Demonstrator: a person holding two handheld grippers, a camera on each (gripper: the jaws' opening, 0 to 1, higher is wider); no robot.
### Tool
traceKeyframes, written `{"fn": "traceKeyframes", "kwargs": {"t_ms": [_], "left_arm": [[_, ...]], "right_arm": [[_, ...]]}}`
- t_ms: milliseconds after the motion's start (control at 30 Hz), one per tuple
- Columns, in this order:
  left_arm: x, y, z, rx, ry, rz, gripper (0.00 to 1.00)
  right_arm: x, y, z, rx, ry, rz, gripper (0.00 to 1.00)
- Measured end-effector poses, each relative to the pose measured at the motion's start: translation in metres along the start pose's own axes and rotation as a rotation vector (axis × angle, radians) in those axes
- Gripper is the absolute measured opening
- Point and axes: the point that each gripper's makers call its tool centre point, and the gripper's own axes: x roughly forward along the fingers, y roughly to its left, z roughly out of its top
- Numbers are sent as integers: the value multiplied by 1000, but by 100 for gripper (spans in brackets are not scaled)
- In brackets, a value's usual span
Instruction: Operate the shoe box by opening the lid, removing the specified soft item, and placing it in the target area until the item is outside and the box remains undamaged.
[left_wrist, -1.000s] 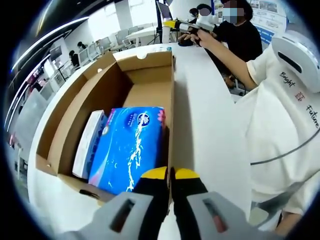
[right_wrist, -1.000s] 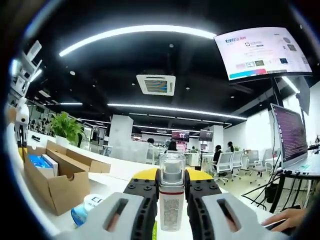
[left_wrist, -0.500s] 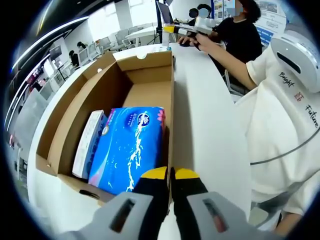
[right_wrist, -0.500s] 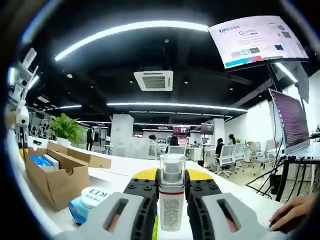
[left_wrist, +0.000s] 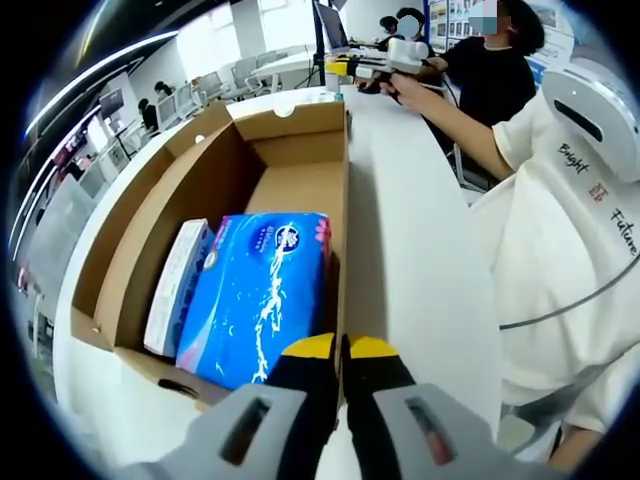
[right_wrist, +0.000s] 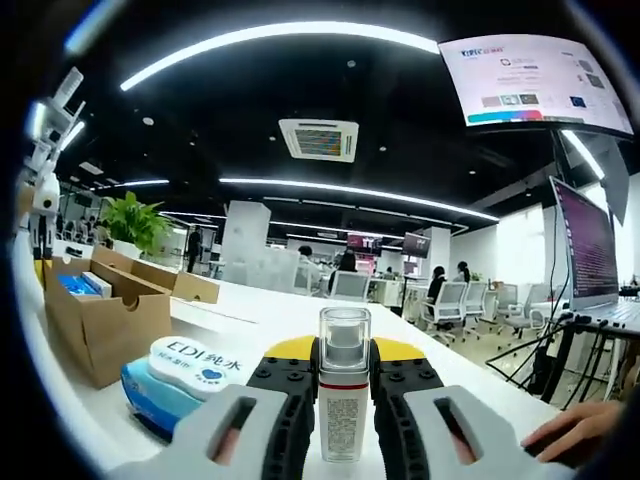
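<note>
Cardboard shoe box (left_wrist: 215, 180) wall pinched by left claw (left_wrist: 342, 350); right claw (right_wrist: 343, 352) grips bottle (right_wrist: 343, 395).

Left gripper (left_wrist: 342, 352): grey moulded jaw bodies, each with a dark oblong slot showing a reddish inset; black jaw arms; yellow tips. Right gripper (right_wrist: 344, 352): same build, grey bodies, slotted, black ribbed arms, yellow tips. Person's shirt (left_wrist: 560, 250): white, short-sleeved, dark lettering "Bright Future" with a red mark between. Thin grey cable (left_wrist: 575, 305) runs across the shirt.
</note>
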Motion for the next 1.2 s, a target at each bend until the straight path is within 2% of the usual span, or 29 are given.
{"fn": "traceKeyframes", "kwargs": {"t_ms": [267,467,567,800,1200], "left_arm": [[0,0,0,2,-1,2,1],[1,0,0,2,0,4,2],[1,0,0,3,-1,4,2],[1,-1,0,4,-2,5,2],[1,-1,0,6,-3,7,2]], "right_arm": [[1,2,-12,-3,48,4,18],[0,-3,-13,12,42,-14,18],[-1,-4,-11,51,26,-10,18],[0,-1,-14,25,46,-6,18],[1,3,-14,5,36,-2,19]]}}
